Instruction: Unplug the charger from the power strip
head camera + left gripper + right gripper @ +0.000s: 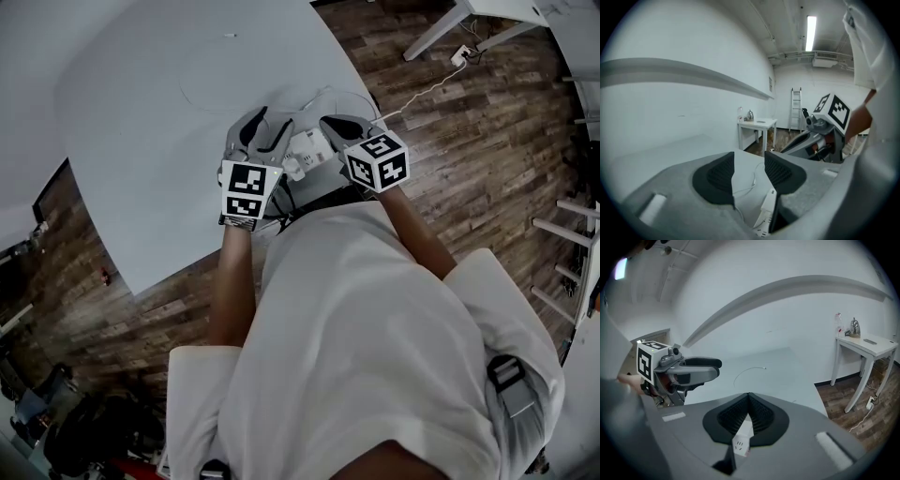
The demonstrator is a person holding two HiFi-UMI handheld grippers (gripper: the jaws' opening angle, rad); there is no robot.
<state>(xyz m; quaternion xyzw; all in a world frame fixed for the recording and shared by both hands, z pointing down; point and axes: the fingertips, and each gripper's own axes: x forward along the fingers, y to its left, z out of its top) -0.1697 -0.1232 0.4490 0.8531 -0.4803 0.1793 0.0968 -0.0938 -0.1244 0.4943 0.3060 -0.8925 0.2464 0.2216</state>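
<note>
A wide white table (159, 141) fills the upper left of the head view, over a dark wood-plank floor (469, 141). A person in a white shirt (375, 319) stands at the table's near edge with both arms forward. A small white side table (867, 345) stands well apart, against the far wall. The left gripper (749, 157) is raised above the tabletop with its claw spread and nothing between the pads. The right gripper (748, 397) is just beside it, its claw pressed together at the tips. The white power strip (307, 148) sits between the two grippers, close in front of the person. Its socket face shows in the wedge behind the right gripper's closed tips, but I cannot tell whether the pads press on it. I cannot tell the charger apart from the strip. A white cable (753, 180) runs below the left gripper's open gap. A thinner cable (746, 369) lies curved farther out on the table.
</note>
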